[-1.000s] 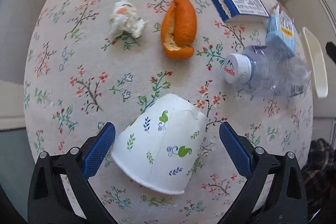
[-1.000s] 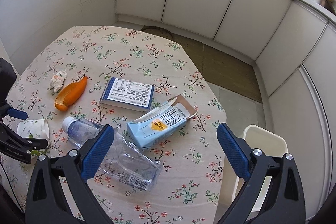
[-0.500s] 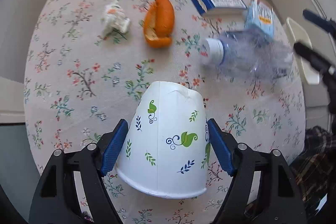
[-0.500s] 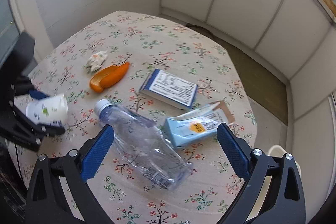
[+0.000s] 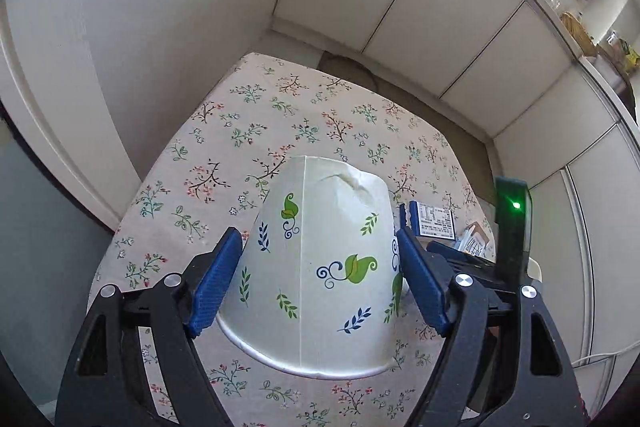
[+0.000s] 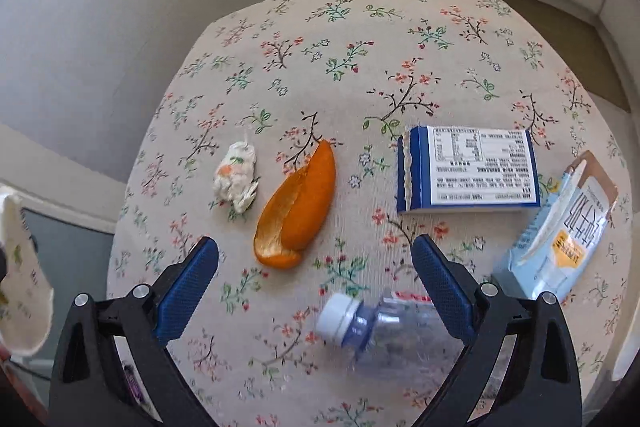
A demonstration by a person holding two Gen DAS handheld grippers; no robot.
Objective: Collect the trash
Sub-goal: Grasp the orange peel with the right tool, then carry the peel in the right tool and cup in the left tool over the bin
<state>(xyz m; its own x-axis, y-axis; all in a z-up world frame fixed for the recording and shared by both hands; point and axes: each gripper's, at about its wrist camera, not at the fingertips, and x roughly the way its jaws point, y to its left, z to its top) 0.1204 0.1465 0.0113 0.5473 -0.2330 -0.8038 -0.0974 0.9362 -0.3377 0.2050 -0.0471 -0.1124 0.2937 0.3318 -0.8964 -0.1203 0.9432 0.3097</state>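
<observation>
I've got the white leaf-print paper cup [image 5: 320, 267] clamped in my left tool [image 5: 318, 283], lifted off the floral-cloth surface [image 6: 360, 75]. Right tool [image 6: 316, 287] spread wide, empty, w/ clear plastic bottle [image 6: 384, 331] at its 5 o'clock. Orange peel [image 6: 298, 203], tissue wad [image 6: 236, 177], blue box [image 6: 468, 171], pale-blue carton [image 6: 560, 231] not yet collected.

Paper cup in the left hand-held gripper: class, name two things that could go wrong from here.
1. The paper cup is already dented near its top; a harder squeeze by the left hand-held gripper may crush it or let it slip.
2. The open right hand-held gripper hovers over the bottle, which lies on its side and may roll away.
</observation>
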